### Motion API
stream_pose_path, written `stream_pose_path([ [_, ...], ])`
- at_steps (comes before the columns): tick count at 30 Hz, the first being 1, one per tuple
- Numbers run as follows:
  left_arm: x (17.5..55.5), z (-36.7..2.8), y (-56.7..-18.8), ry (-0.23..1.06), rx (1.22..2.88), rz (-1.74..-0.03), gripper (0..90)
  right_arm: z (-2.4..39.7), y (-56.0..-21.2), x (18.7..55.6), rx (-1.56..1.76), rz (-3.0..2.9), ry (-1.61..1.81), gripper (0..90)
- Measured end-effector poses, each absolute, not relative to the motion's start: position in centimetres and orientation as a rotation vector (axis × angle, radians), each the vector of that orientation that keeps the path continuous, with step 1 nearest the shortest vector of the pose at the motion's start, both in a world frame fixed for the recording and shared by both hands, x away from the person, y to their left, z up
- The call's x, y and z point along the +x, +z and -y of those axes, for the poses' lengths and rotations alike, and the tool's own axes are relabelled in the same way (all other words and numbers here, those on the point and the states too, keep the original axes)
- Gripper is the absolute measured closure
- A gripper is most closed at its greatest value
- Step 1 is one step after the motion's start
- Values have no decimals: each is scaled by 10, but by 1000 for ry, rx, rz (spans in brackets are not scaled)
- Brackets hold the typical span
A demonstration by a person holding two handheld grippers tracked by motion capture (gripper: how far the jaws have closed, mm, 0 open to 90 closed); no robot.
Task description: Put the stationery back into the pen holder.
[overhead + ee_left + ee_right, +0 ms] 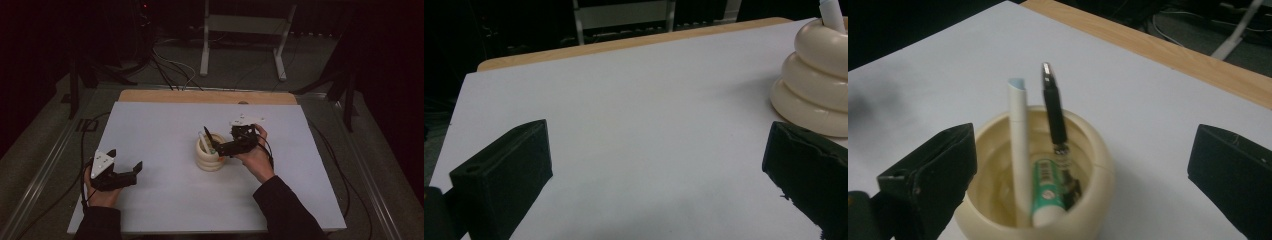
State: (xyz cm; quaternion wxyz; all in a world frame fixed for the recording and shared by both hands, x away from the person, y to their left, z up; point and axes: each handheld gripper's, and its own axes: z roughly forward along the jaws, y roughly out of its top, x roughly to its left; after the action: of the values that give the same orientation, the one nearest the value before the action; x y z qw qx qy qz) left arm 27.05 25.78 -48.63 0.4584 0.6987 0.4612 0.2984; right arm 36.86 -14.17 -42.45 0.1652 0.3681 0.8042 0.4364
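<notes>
A cream ringed holder [210,152] stands near the middle of the white table top [160,125]. In the right gripper view the holder [1098,190] contains a white pen [1019,140], a black pen [1054,107] and a green-labelled marker [1048,195]. My right gripper [212,141] hovers at the holder's right rim, open, jaws wide on either side of the pens with nothing between the pads [1083,165]. My left gripper [126,160] rests at the front left, open and empty [659,165], with the holder [819,85] beyond its right jaw.
The table's wooden far edge [200,96] runs along the back. A white metal stand [245,25] and cables lie on the dark floor beyond. White surface stretches between the left gripper and the holder.
</notes>
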Motion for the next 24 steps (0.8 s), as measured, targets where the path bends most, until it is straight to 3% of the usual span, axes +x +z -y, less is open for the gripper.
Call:
stream_pose_path([
  [24, 269, -262, -485, 733, 1694, -1155, 1, 214, -429, 357, 1165, -2177, 1217, 0],
])
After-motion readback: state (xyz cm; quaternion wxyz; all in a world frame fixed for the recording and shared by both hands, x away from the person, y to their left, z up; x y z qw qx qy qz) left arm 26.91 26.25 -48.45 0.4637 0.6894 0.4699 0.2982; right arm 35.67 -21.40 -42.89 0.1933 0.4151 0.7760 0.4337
